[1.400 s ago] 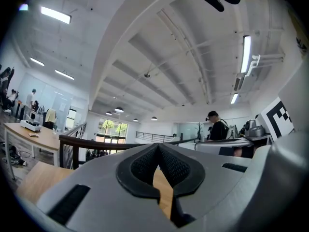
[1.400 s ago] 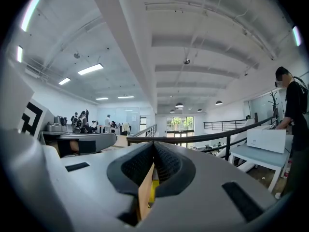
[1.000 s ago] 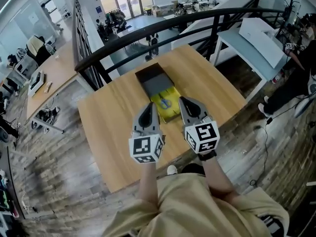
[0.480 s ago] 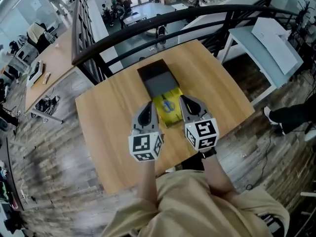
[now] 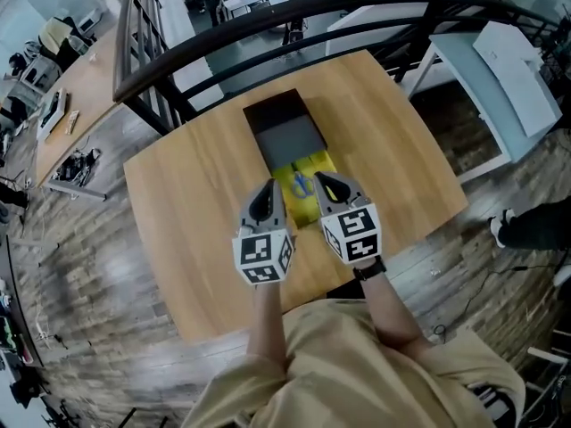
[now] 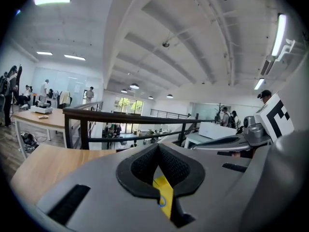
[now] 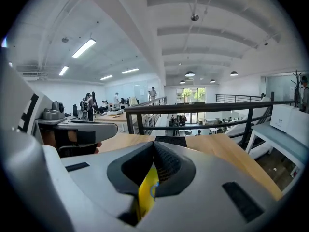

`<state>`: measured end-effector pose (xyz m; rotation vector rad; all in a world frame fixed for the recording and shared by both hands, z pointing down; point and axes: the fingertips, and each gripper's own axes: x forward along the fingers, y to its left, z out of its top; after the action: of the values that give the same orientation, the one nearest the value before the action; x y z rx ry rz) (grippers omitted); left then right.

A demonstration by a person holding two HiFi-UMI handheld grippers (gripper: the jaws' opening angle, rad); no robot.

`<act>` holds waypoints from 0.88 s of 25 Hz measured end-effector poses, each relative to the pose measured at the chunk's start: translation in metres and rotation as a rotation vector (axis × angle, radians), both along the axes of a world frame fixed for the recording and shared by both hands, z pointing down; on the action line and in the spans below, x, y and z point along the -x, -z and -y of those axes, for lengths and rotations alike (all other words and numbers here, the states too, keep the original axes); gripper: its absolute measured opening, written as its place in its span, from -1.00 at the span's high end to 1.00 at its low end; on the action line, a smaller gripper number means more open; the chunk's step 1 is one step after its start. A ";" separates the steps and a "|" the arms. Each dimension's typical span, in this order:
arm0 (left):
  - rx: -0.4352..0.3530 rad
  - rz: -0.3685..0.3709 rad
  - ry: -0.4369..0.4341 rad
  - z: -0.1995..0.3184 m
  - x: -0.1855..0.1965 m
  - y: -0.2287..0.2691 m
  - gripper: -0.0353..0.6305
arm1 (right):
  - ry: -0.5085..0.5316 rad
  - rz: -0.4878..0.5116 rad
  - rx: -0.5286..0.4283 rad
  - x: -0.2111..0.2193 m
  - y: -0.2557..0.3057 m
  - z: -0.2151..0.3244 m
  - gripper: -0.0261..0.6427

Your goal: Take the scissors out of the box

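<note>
A long dark box (image 5: pixel 284 132) lies on the wooden table (image 5: pixel 178 203), its near end showing a yellow inside (image 5: pixel 308 169). Blue-handled scissors (image 5: pixel 301 184) lie on the yellow part. My left gripper (image 5: pixel 270 189) hovers at the box's near left corner, jaws shut and empty. My right gripper (image 5: pixel 320 180) is at the near right side, also shut with nothing in it. In the left gripper view a strip of yellow (image 6: pixel 164 195) with a blue loop (image 6: pixel 161 202) shows through the gap behind the closed tips (image 6: pixel 158 146). The right gripper view shows the same yellow (image 7: pixel 146 192) under its tips (image 7: pixel 154 144).
A black curved railing (image 5: pixel 268 25) runs just behind the table's far edge, with a lower floor beyond it. A white desk (image 5: pixel 517 61) stands to the right. The table's near edge is close to the person's body.
Both grippers have come forward and down towards the box's yellow end, and stay shut. The head view has shifted, so the table sits lower in the picture.
</note>
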<state>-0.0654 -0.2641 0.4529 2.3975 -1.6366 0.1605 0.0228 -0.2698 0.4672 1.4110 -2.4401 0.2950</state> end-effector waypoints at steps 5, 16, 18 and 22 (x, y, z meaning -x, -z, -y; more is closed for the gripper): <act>0.086 -0.007 -0.004 0.015 -0.010 -0.036 0.88 | 0.032 -0.015 0.071 0.003 -0.031 0.013 0.88; 0.214 -0.014 0.038 0.035 -0.009 -0.091 0.88 | 0.078 -0.040 0.204 0.005 -0.088 0.034 0.88; 0.239 -0.015 0.049 0.037 -0.006 -0.103 0.88 | 0.082 -0.050 0.246 0.006 -0.103 0.037 0.88; 0.278 -0.027 0.071 0.041 0.000 -0.121 0.88 | 0.094 -0.071 0.338 0.011 -0.138 0.041 0.88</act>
<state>-0.0655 -0.3052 0.5743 2.1237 -1.5700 0.3196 0.0123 -0.3111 0.6057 1.1397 -2.2589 0.5921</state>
